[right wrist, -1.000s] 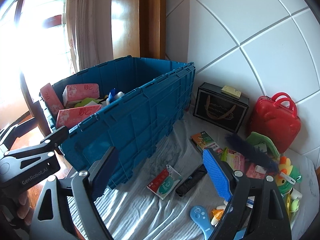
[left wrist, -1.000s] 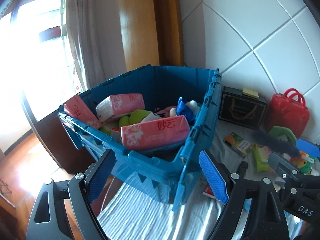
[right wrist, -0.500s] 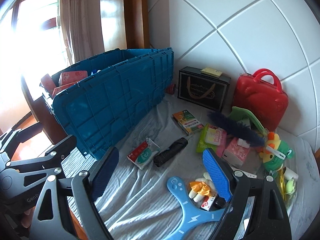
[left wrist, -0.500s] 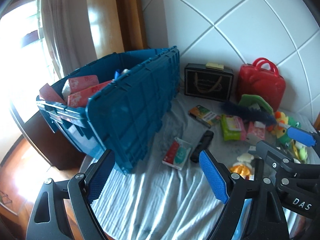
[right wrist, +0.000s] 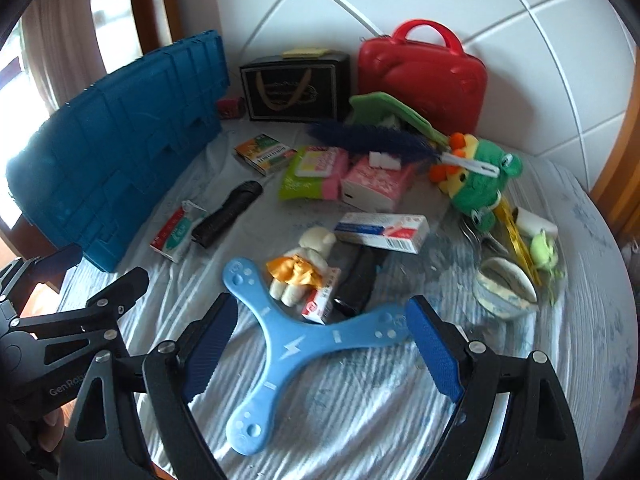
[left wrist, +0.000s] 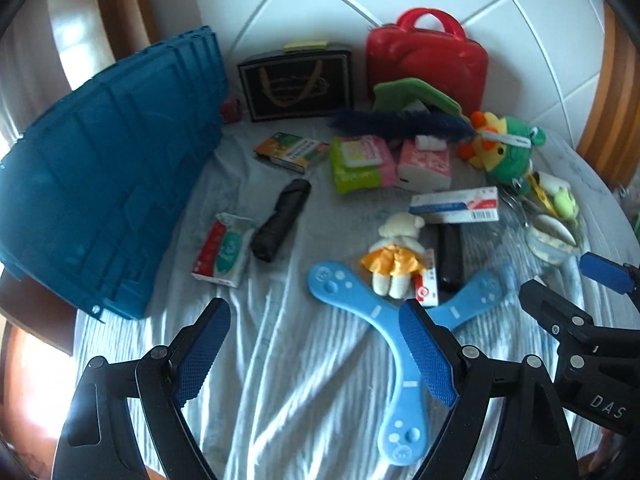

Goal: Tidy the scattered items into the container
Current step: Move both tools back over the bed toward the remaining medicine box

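Note:
The blue crate (left wrist: 108, 184) stands at the left; only its outer wall shows, also in the right wrist view (right wrist: 116, 160). Scattered items lie on the striped sheet: a blue three-armed boomerang (left wrist: 384, 320) (right wrist: 296, 344), a small doll in an orange skirt (left wrist: 394, 256) (right wrist: 298, 268), a black folded umbrella (left wrist: 282, 220) (right wrist: 226, 214), a wipes pack (left wrist: 224, 248), a toothpaste box (right wrist: 382, 232). My left gripper (left wrist: 316, 356) is open and empty above the sheet beside the boomerang. My right gripper (right wrist: 320, 344) is open and empty over the boomerang's middle.
A red case (left wrist: 426, 56) and a black gift bag (left wrist: 296, 84) stand against the tiled wall. A green plush frog (right wrist: 476, 184), a dark feather duster (right wrist: 372, 138), pink tissue packs (right wrist: 376, 184) and a plastic bag of small items (right wrist: 508, 280) lie at the right.
Both grippers have swung right, away from the crate, and lowered toward the scattered items. The crate's inside has left both views and the boomerang now lies just ahead of both open grippers.

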{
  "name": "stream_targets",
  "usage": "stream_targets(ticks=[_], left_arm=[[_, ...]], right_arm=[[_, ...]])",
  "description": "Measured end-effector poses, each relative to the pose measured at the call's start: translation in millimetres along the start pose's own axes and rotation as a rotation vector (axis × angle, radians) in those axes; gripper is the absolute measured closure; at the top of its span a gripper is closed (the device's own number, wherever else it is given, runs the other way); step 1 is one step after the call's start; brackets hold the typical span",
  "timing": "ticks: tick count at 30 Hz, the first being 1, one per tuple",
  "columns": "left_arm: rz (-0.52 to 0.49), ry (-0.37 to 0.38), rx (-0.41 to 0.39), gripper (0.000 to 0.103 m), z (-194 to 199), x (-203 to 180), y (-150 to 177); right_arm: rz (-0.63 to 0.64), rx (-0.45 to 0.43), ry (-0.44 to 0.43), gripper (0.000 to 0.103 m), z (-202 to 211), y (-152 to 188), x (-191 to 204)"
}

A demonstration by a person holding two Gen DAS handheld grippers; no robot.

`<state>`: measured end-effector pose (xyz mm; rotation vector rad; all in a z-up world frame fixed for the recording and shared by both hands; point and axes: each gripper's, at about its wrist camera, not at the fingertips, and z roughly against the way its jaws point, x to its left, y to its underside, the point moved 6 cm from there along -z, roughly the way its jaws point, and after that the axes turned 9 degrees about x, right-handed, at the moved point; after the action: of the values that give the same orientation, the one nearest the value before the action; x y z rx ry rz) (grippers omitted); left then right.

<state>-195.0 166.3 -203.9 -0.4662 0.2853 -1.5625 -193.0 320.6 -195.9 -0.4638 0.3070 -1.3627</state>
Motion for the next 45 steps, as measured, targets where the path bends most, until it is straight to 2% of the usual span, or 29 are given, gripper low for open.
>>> stream_targets(ticks=[10,15,19,23,27,30,34,35,37,40,42,44,45], left_arm=[[-0.146,0.093,0.162,0.016,-69.2,-69.1,30.3],[-0.195,0.121,0.211,0.016,-93.4,-88.3,43.1],[-0.205,0.135,0.239,0.016,-109.2,-93.3,45.3],[-0.187,0.140,0.260,0.016,-120.4,-90.5,44.3],[-0.164,0.139,0.281,0.016,-131.2,-92.4,44.4],[-0.133,0.109,0.293,0.016,-141.9,-93.4,44.9],[-0.008,0.112,0.301,0.019,-150.7,-92.3,45.0],[0.030,0.115,0.299,0.022,-150.9,-92.3,44.5],[0.058,0.104,0.283,0.039,-146.0,-100.3,43.5],[0.066,0.057,0.274,0.047,-139.8,-118.8,42.6],[0.075,0.035,0.275,0.048,-136.7,-127.2,43.7],[0.103,0.026,0.285,0.048,-136.2,-127.6,44.2],[0.117,0.022,0.290,0.044,-135.9,-127.7,44.4]], right_arm=[[-0.203,0.152,0.118,0.016,-39.4,72.1,-88.5],[-0.288,0.225,0.168,0.016,-52.8,103.6,-119.7],[-0.327,0.260,0.192,0.016,-60.2,115.6,-129.9],[-0.333,0.271,0.211,0.016,-65.8,112.7,-133.6],[-0.314,0.273,0.203,0.016,-71.6,104.4,-135.1],[-0.291,0.274,0.186,0.016,-79.2,98.2,-139.6],[-0.236,0.273,0.152,0.016,-95.0,88.0,-150.5],[-0.218,0.274,0.141,0.016,-99.1,85.1,-153.3],[-0.172,0.279,0.112,0.016,-107.2,79.4,-158.3],[-0.094,0.277,0.077,0.017,-112.0,71.7,-162.7],[-0.049,0.279,0.046,0.029,-114.0,67.9,-162.9],[-0.014,0.289,0.017,0.033,-116.7,66.8,-160.6],[0.002,0.293,0.009,0.036,-119.1,67.1,-159.2]])
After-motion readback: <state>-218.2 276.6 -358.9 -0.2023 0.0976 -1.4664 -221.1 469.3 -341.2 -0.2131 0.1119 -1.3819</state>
